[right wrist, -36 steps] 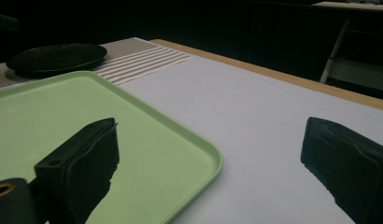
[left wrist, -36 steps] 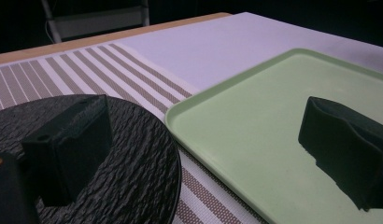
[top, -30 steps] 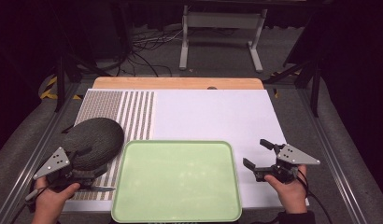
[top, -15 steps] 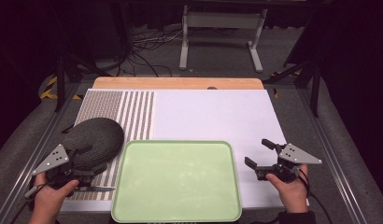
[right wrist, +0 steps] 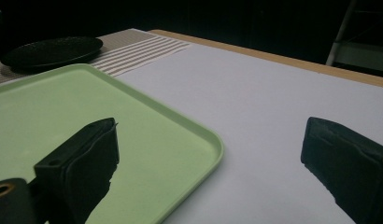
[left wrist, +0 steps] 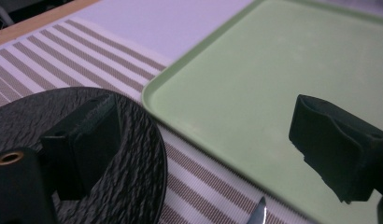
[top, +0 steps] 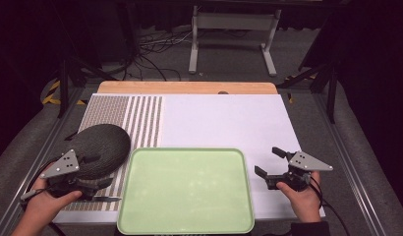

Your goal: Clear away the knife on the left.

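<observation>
Black jaws of the left gripper [top: 94, 169] are spread wide, nothing between them. One jaw hangs over the near edge of the dark textured plate [top: 97, 150], the other over the left rim of the green tray [top: 186, 191]. In the left gripper view the plate [left wrist: 82, 154] sits under the left jaw, and the tray [left wrist: 273, 88] runs under the right one. Just below the gripper, on the striped mat [top: 140, 118], lies a knife [top: 105, 198]; its tip [left wrist: 258, 212] pokes in at the bottom edge of that view.

Right gripper [top: 272, 166] also spread, empty, hovering over bare white table [top: 229, 123] just right of the tray. Its own view has the tray corner [right wrist: 199, 140] between the jaws, plate [right wrist: 52, 51] far off on the other side.

My read: plate is the target, probably headed for the tray.

Risks:
- Plate is low and flat, rim close to the mat. A jaw may skid over the top instead of getting under the lip, so the grab is weak or misses.
- Plate edge is just beside the tray rim, so a low lift could clip it and tip the plate.
- Knife sits right under the left hand. A careless descent knocks it off the near table edge.
- Pinching one side only could let the plate pivot and droop.
</observation>
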### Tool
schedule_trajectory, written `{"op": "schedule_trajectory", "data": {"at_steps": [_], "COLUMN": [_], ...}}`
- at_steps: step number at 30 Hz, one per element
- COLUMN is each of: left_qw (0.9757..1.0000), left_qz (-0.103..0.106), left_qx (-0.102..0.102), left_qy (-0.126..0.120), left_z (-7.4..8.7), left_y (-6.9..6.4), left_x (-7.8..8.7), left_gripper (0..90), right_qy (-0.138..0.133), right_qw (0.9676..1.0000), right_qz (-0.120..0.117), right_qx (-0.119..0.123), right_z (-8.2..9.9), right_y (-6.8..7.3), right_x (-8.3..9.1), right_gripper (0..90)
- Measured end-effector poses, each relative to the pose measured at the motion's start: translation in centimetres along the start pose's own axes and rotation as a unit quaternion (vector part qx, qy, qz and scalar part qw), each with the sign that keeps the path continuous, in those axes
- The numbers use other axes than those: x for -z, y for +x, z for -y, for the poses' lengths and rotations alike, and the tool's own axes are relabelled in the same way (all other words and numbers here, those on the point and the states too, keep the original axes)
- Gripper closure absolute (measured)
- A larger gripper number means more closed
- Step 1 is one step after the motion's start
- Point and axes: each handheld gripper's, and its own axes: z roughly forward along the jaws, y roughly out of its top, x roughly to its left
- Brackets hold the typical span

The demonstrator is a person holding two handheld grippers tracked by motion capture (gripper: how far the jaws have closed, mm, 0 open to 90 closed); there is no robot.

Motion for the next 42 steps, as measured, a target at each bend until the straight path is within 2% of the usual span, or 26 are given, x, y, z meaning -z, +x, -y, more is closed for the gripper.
{"op": "schedule_trajectory", "data": {"at_steps": [8, 13, 19, 20, 22, 23, 25, 27, 28, 36, 41, 42], "left_qw": [0.9977, 0.9941, 0.9897, 0.9897, 0.986, 0.986, 0.984, 0.9806, 0.9806, 0.967, 0.9565, 0.955], "left_qz": [0.011, 0.016, 0.023, 0.023, 0.03, 0.03, 0.032, 0.036, 0.036, 0.047, 0.056, 0.058], "left_qx": [-0.016, -0.026, -0.039, -0.039, -0.049, -0.049, -0.053, -0.059, -0.059, -0.084, -0.099, -0.101], "left_qy": [0.065, 0.104, 0.136, 0.136, 0.157, 0.157, 0.167, 0.184, 0.184, 0.236, 0.269, 0.272], "left_z": [-0.8, -0.9, -1.1, -1.1, -1.2, -1.2, -1.3, -1.4, -1.4, -1.6, -1.6, -1.6], "left_y": [0.5, 0.9, 1.1, 1.1, 1.1, 1.1, 1.1, 1.1, 1.1, 1.3, 1.2, 1.3], "left_x": [0.8, 1.3, 1.8, 1.8, 1.9, 1.9, 1.9, 1.9, 1.9, 1.8, 1.5, 1.5], "left_gripper": [11.4, 11.8, 12.2, 12.2, 12.2, 12.3, 12.3, 12.3, 12.4, 12.5, 13.5, 13.8], "right_qy": [0.0, 0.003, 0.005, 0.006, 0.007, 0.007, 0.008, 0.007, 0.005, 0.007, 0.005, 0.005], "right_qw": [1.0, 1.0, 1.0, 1.0, 1.0, 1.0, 1.0, 1.0, 1.0, 1.0, 1.0, 1.0], "right_qz": [0.0, -0.001, 0.0, 0.0, -0.001, -0.001, -0.001, -0.001, -0.002, -0.001, -0.003, -0.004], "right_qx": [0.002, 0.003, 0.002, 0.003, 0.002, 0.002, 0.001, 0.001, 0.002, 0.001, -0.001, -0.001], "right_z": [0.1, 0.2, 0.2, 0.2, 0.2, 0.2, 0.2, 0.3, 0.3, 0.3, 0.3, 0.4], "right_y": [0.0, 0.0, 0.0, 0.0, 0.0, 0.0, 0.0, -0.1, -0.1, -0.2, -0.2, -0.2], "right_x": [0.0, -0.1, -0.2, -0.2, -0.2, -0.2, -0.2, -0.2, -0.2, -0.2, -0.1, -0.1], "right_gripper": [5.8, 5.8, 5.7, 5.7, 5.7, 5.7, 5.6, 5.6, 5.6, 5.5, 5.5, 5.5]}}
